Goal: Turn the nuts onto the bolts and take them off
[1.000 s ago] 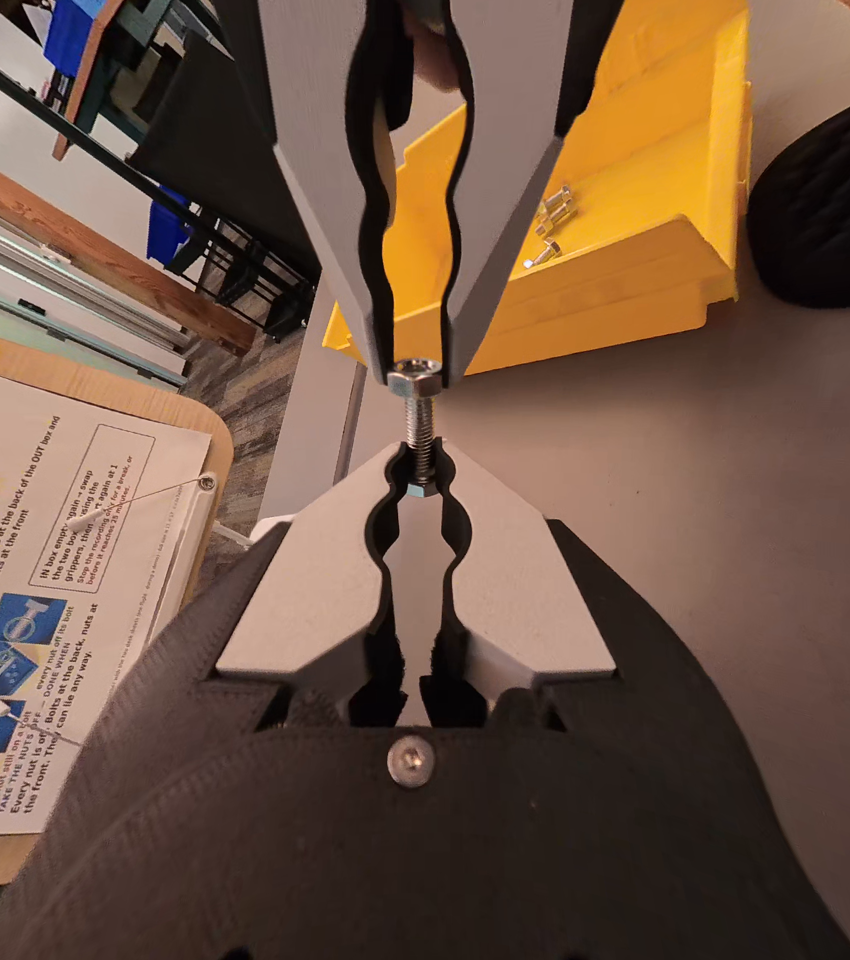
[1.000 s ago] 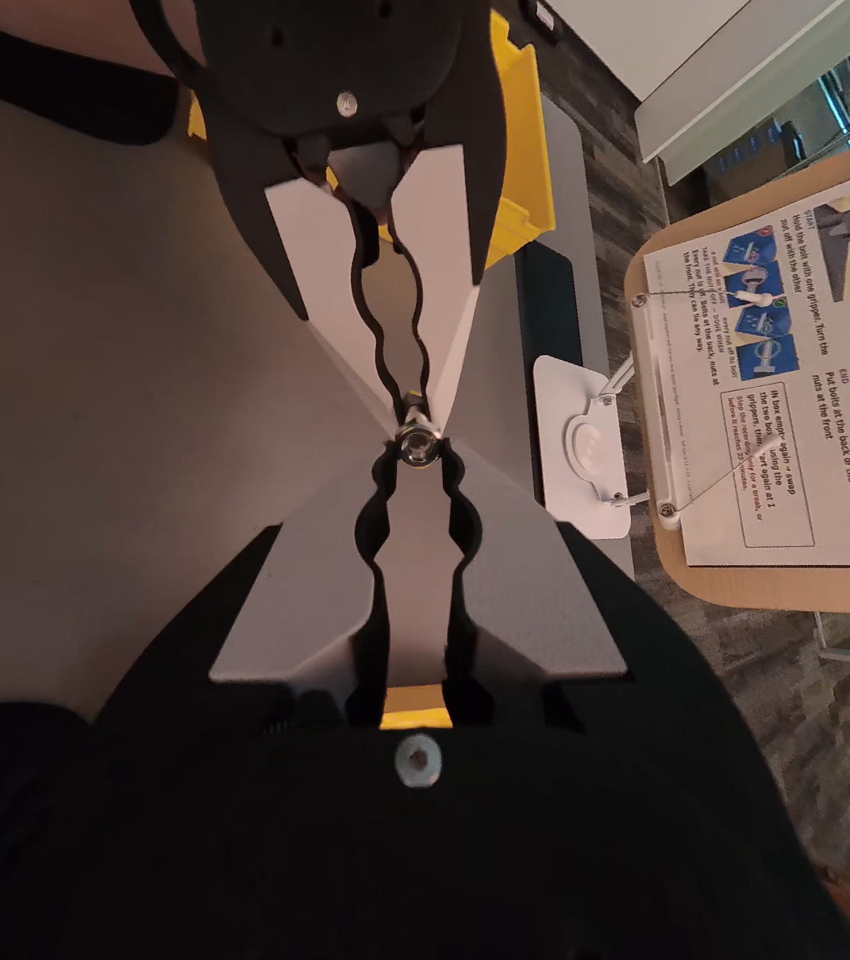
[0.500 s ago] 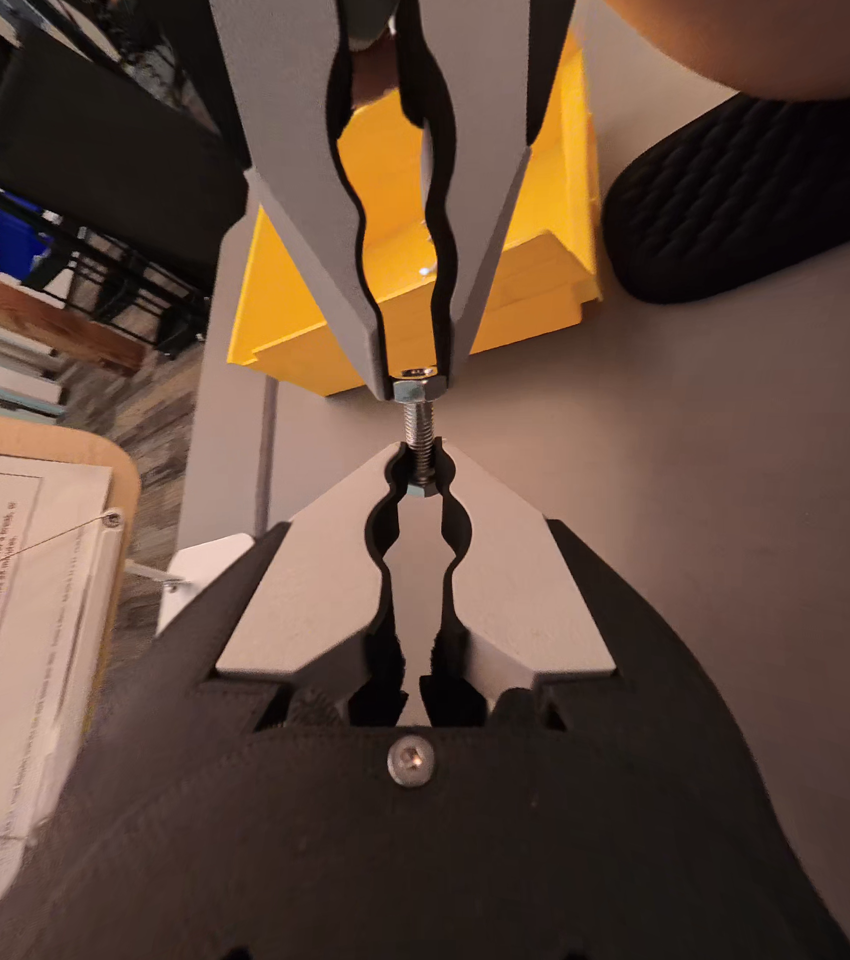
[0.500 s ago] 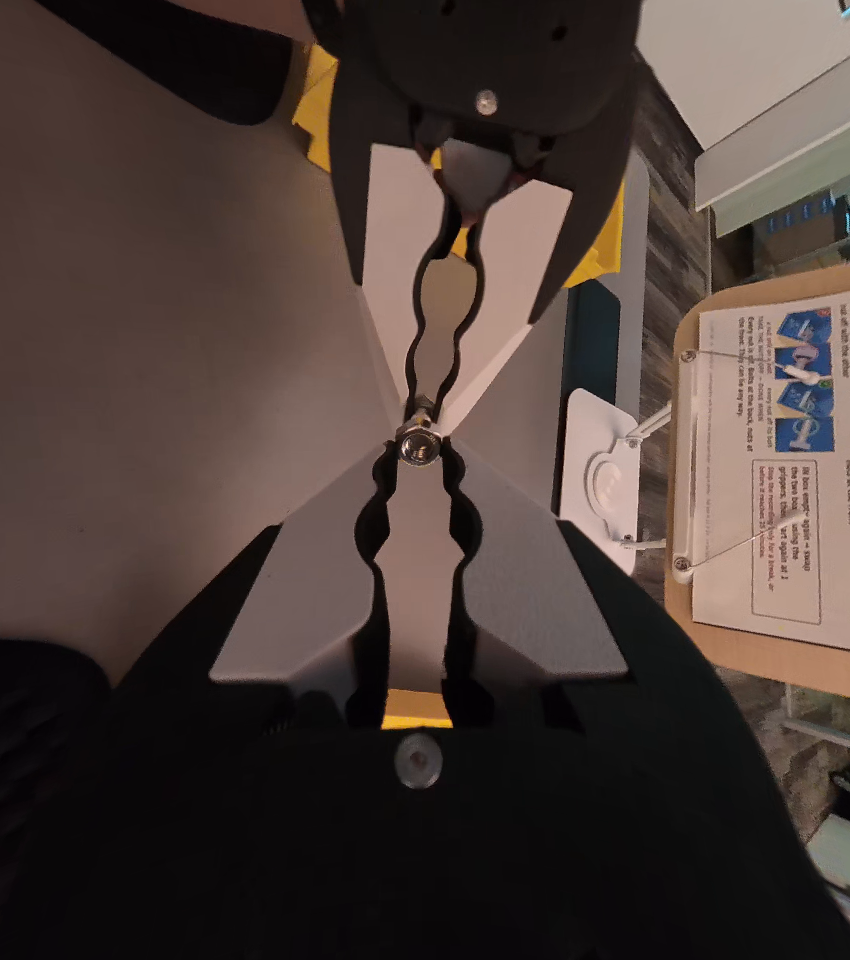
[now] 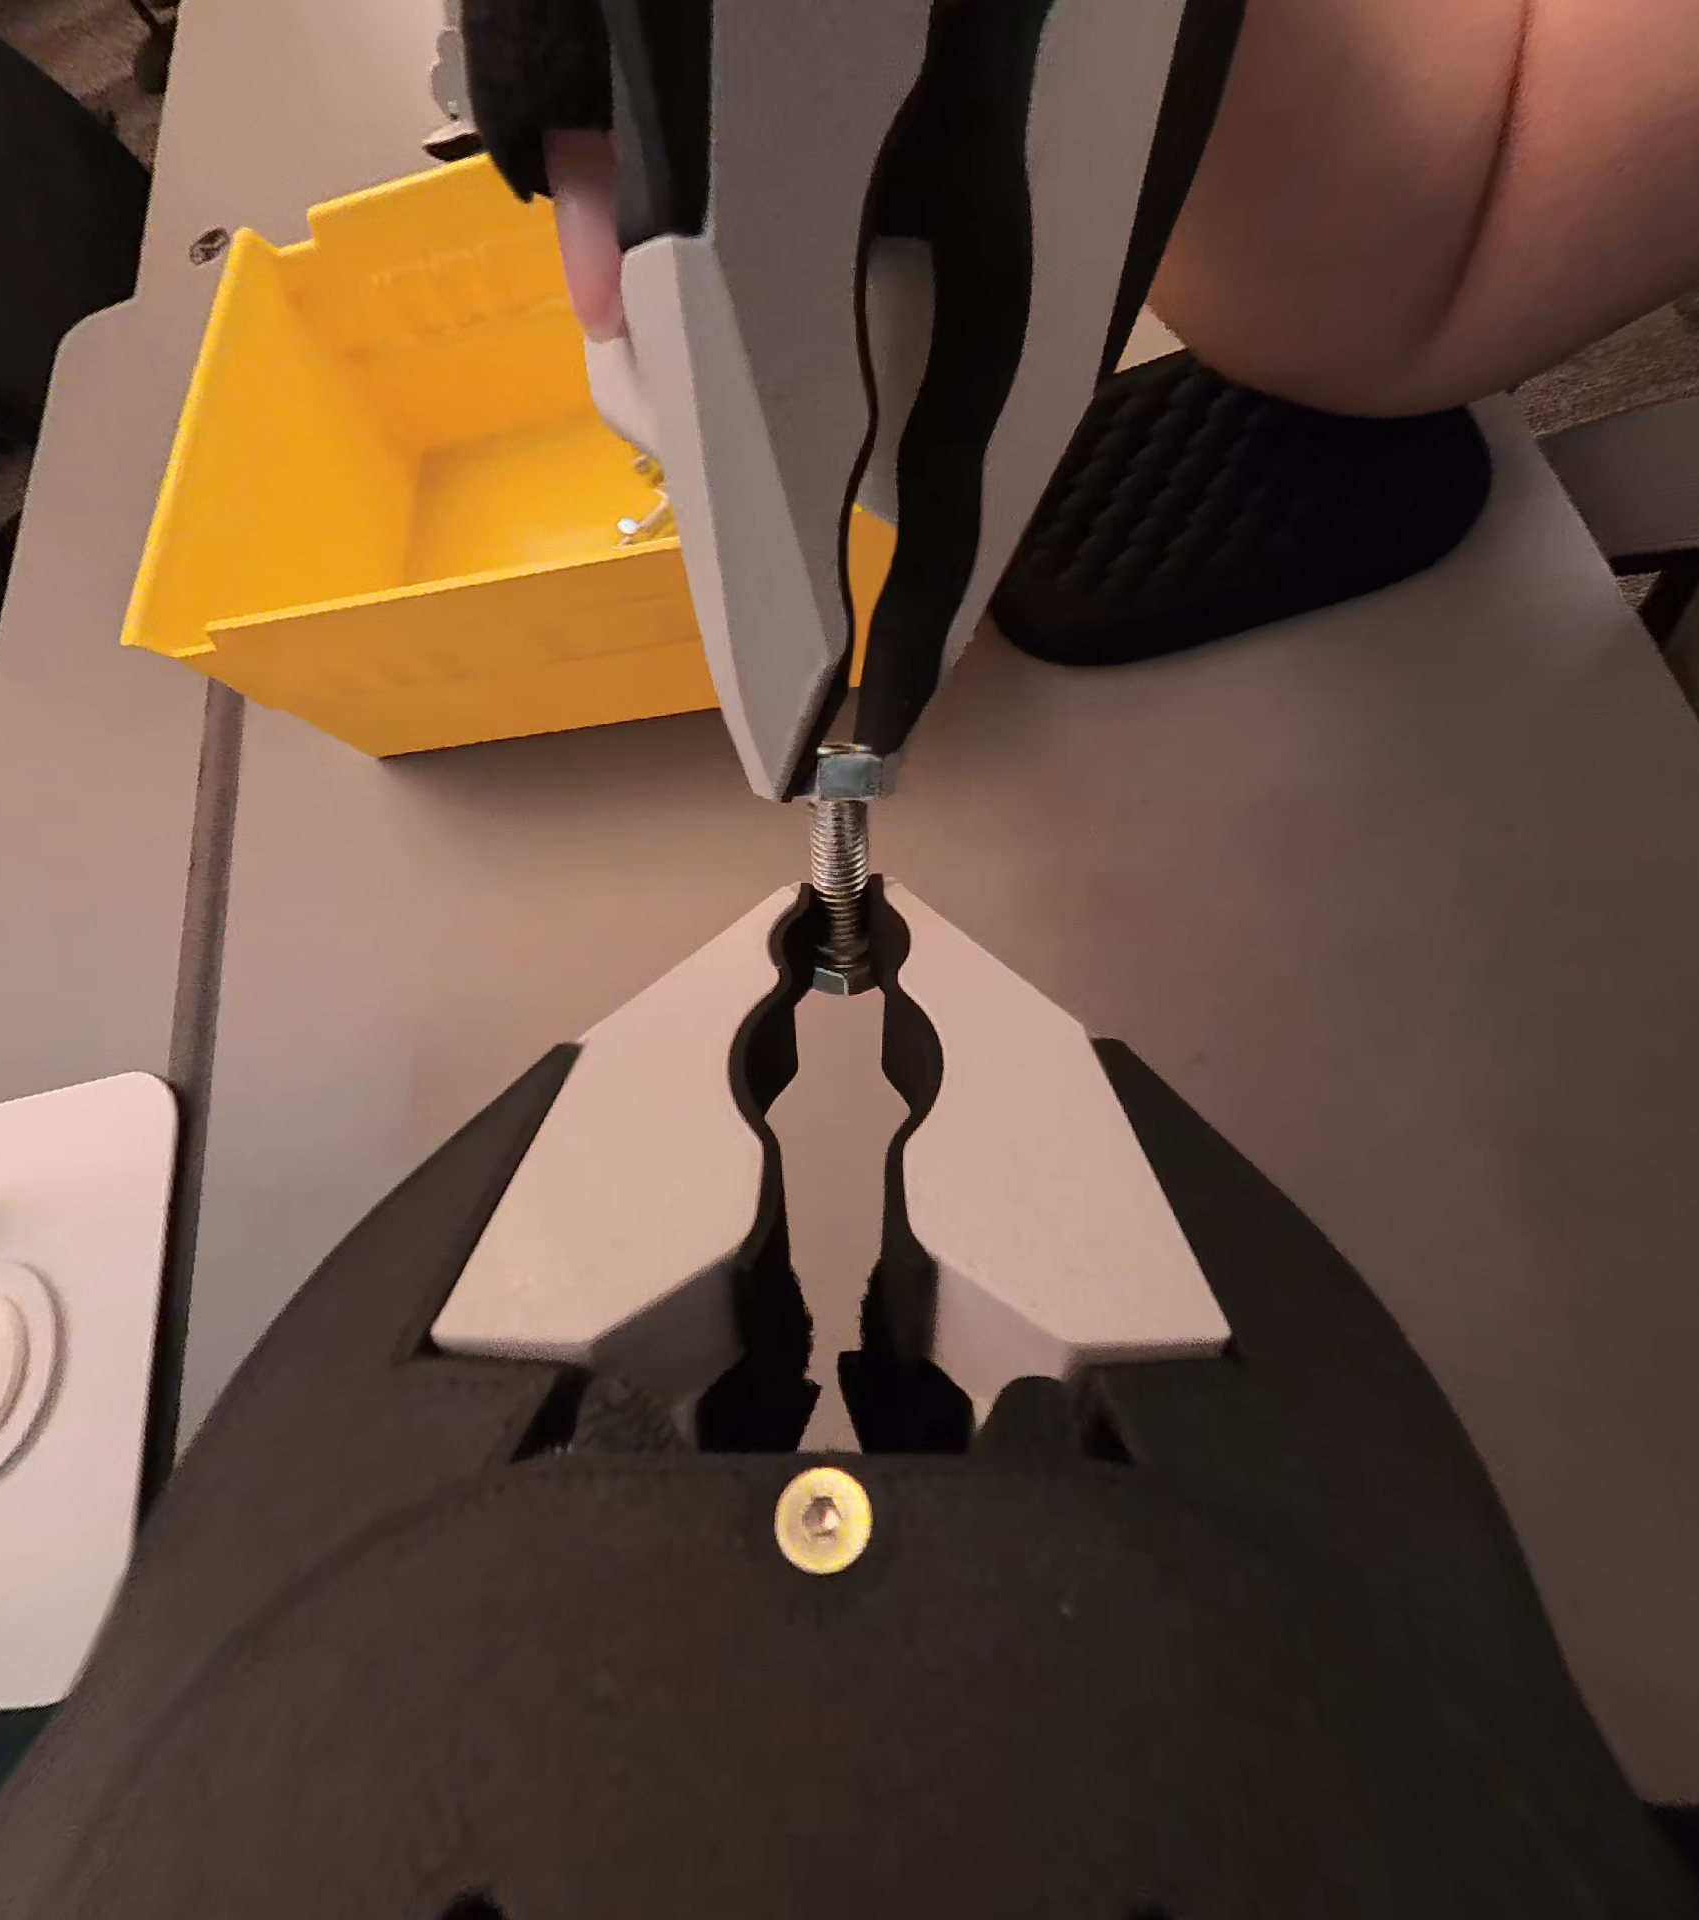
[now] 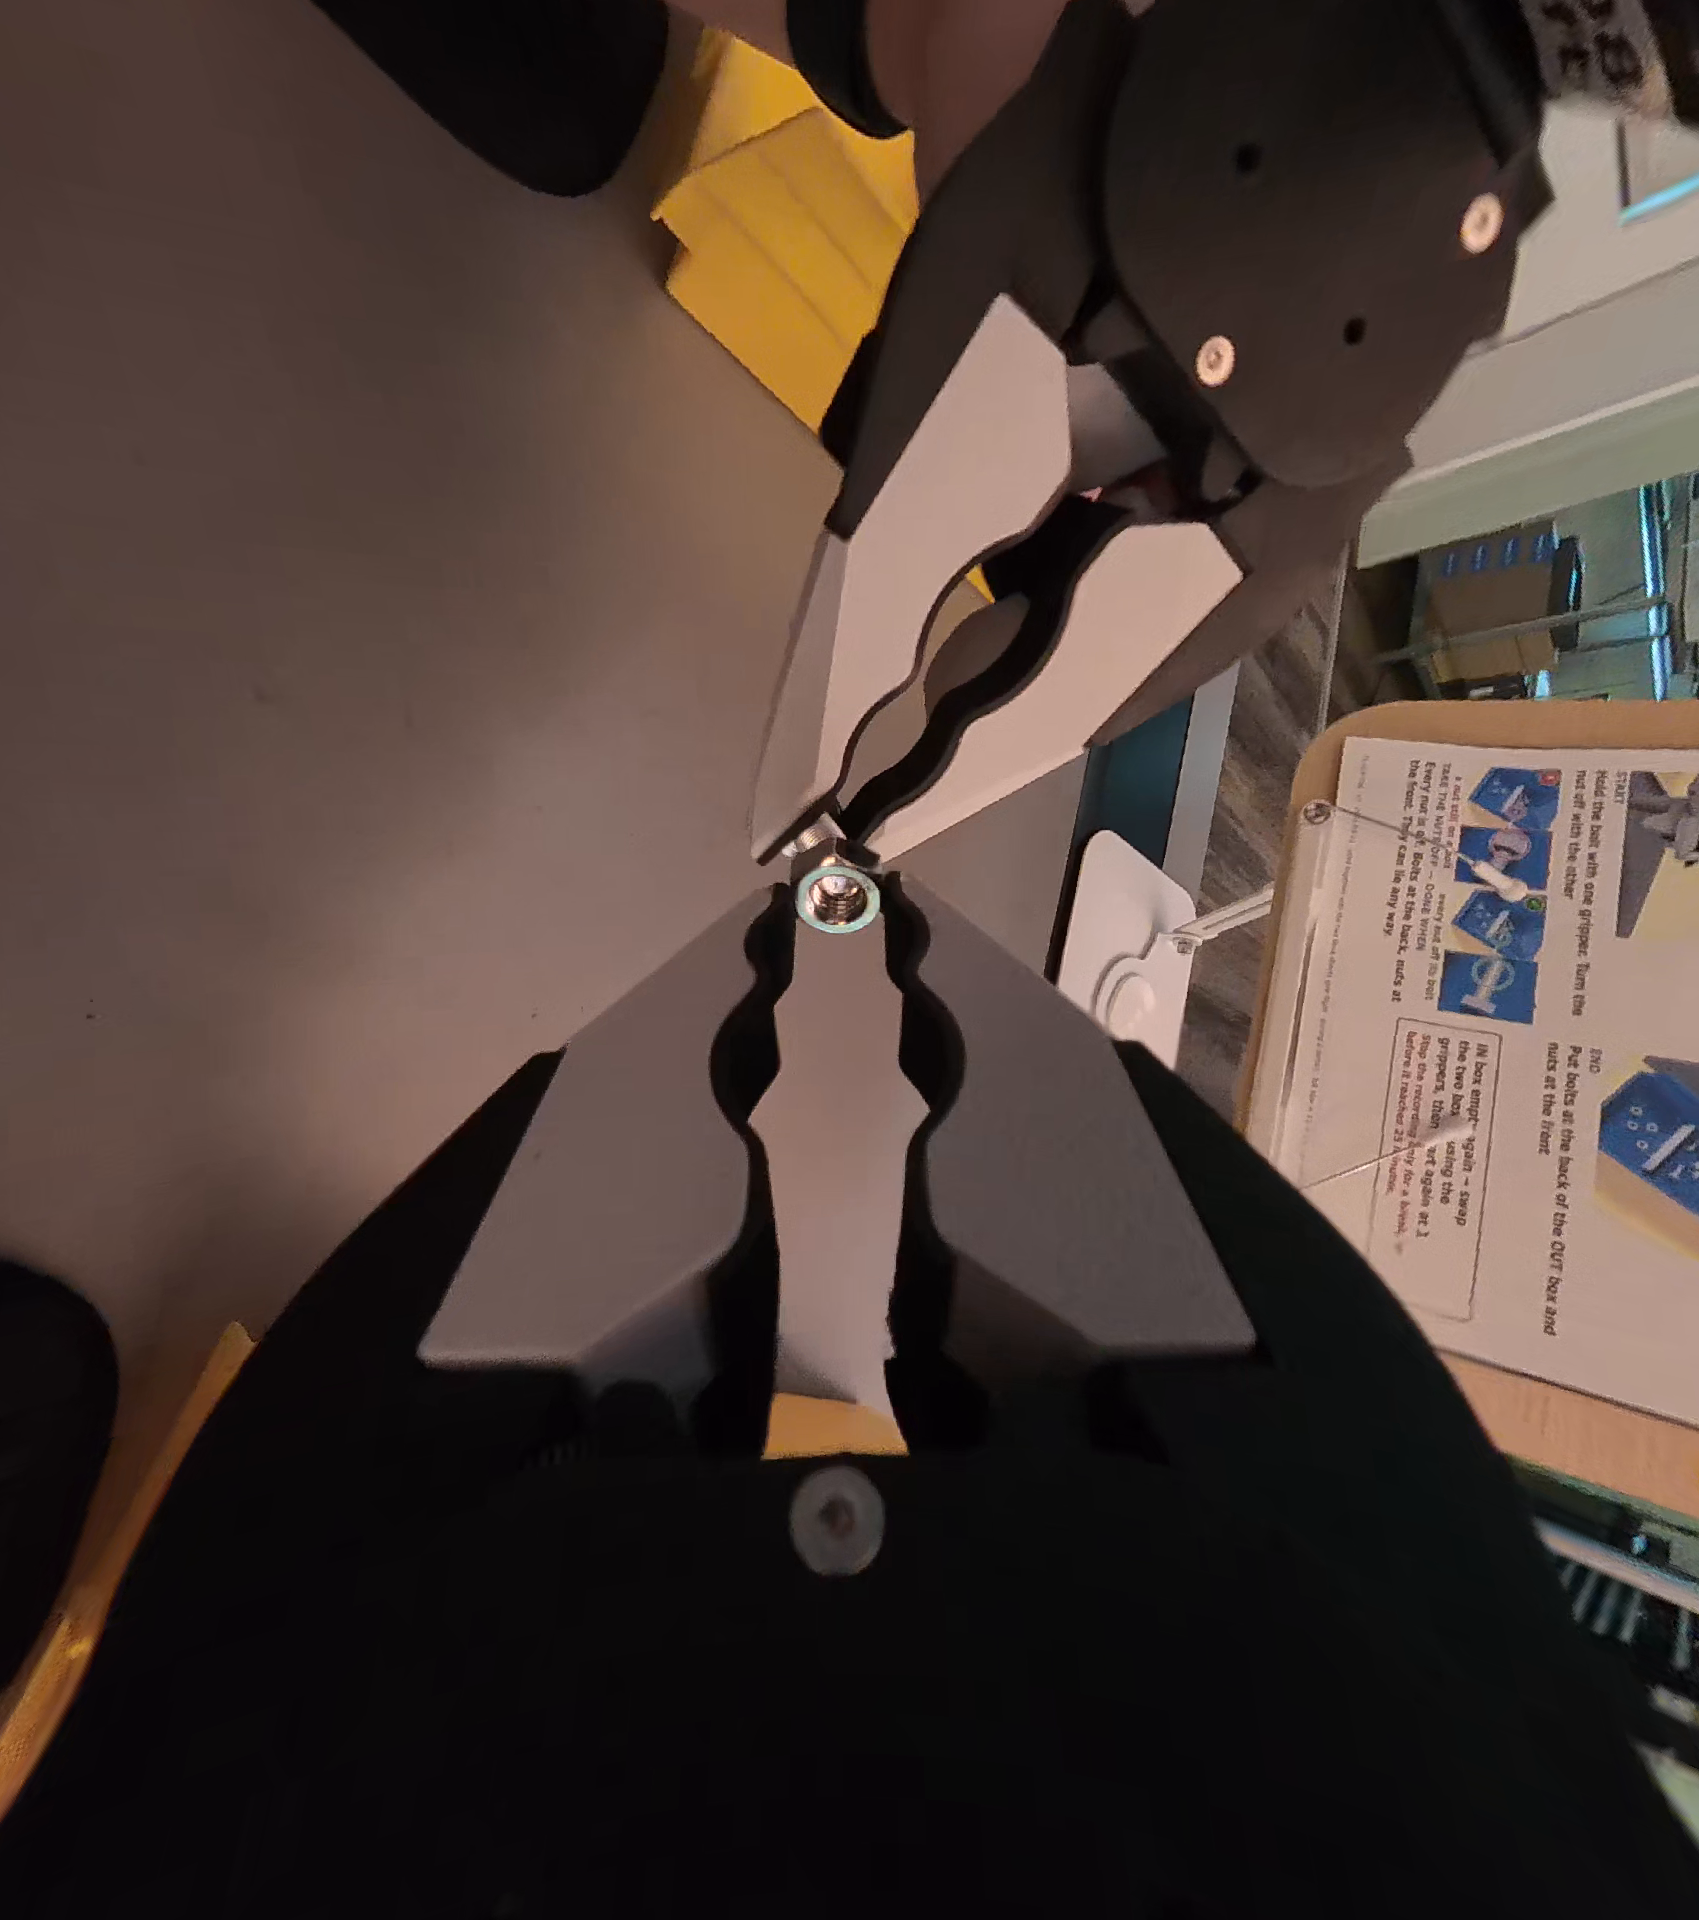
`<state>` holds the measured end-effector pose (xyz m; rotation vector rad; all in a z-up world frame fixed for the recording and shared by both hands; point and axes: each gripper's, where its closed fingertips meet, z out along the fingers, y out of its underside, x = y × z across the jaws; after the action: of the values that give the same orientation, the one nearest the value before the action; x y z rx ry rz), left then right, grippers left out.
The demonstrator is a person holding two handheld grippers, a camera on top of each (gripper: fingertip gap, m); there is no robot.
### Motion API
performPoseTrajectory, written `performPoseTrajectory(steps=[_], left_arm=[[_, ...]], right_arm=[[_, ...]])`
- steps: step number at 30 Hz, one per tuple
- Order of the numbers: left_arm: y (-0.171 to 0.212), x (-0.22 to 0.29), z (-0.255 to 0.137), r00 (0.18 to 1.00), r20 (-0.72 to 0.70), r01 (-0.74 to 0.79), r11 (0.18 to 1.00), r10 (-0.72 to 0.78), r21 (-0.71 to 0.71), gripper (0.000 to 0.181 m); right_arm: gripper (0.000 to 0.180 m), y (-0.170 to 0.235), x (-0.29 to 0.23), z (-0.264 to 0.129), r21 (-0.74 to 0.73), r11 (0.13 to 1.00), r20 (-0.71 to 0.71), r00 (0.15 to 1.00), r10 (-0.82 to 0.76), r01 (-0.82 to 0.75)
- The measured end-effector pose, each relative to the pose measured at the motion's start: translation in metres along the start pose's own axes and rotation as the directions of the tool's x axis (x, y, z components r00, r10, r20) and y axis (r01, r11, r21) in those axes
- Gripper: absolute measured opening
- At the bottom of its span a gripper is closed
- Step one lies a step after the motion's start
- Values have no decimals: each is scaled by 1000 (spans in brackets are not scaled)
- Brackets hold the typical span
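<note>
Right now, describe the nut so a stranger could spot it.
Find the yellow bin on the table. Before it, the left tongs grip a threaded bolt. The nut is the hex piece on its far end, inside the right tongs.

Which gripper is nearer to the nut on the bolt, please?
Right. The right gripper is clamped on the nut; the left gripper holds the bolt at its other end, bare thread between it and the nut.
</note>
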<state>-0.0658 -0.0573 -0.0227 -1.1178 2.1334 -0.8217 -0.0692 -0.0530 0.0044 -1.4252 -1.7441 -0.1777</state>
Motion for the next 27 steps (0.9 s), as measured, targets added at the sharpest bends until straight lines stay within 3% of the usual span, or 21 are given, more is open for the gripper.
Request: performPoseTrajectory(steps=[1, 6, 12, 19, 27], left_arm=[[0, -3, 0, 1000, 23, -2, 1000, 2, -3, 7], [1, -23, -6, 982, 181, -42, 998, 50, -51, 7], [3, -42, -16, 913, 364, -130, 977, 184, -169, 7], [-5, -55, -28, 835, 483, -182, 961, 264, -211, 7], [-11, -65, -40, 683, 585, -278, 896, 437, -346, 7]], right_arm=[[17, 2, 3, 1, -2, 999, 0, 999, 39, -39], [16, 7, 17, 5, 32, 932, 48, 932, 359, -361], [16, 8, 30, 8, 72, 723, 174, 722, 670, -688], [16, 3, 44, 4, 140, 546, 278, 562, 779, -826], [16, -2, 51, 2, 83, 225, 504, 235, 831, -971]])
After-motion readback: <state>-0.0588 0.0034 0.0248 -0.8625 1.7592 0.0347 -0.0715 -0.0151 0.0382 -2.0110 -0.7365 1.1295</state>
